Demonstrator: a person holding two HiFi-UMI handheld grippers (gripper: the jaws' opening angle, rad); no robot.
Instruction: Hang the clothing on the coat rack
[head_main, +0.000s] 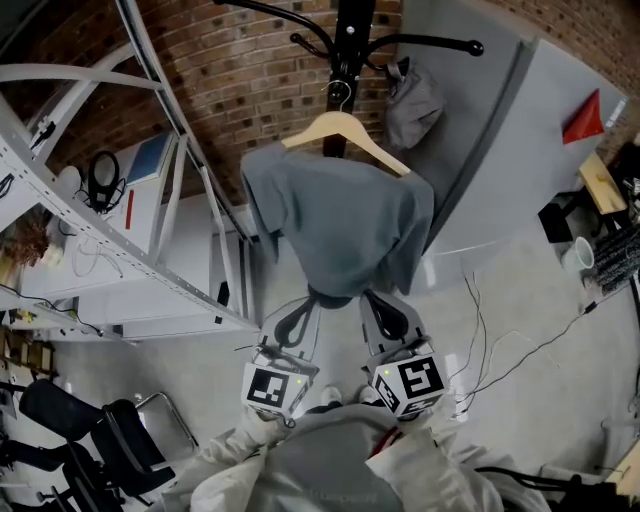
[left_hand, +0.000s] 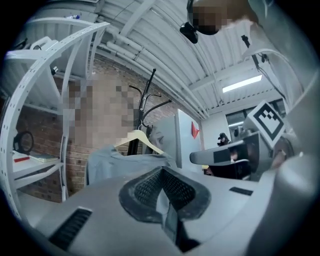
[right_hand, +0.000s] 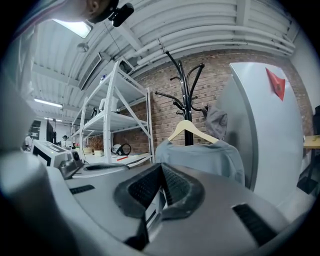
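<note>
A grey shirt (head_main: 340, 220) hangs on a wooden hanger (head_main: 345, 128), whose hook sits on the black coat rack (head_main: 352, 40). Both grippers are just below the shirt's lower hem, which hides their tips in the head view. My left gripper (head_main: 305, 308) is shut, its dark pads meeting at the tip (left_hand: 161, 170), and I see nothing gripped. My right gripper (head_main: 378, 305) is also shut and empty (right_hand: 161, 166). Ahead of both jaws, and apart from them, are the shirt (right_hand: 200, 155) (left_hand: 107, 160), the hanger (right_hand: 187, 129) and the rack (right_hand: 185, 90).
White metal shelving (head_main: 120, 240) stands at the left against the brick wall. A tall grey cabinet (head_main: 520, 150) with a red pennant (head_main: 585, 120) stands to the right of the rack. A small grey cloth (head_main: 415, 100) hangs on another rack arm. Cables (head_main: 500, 340) lie on the floor.
</note>
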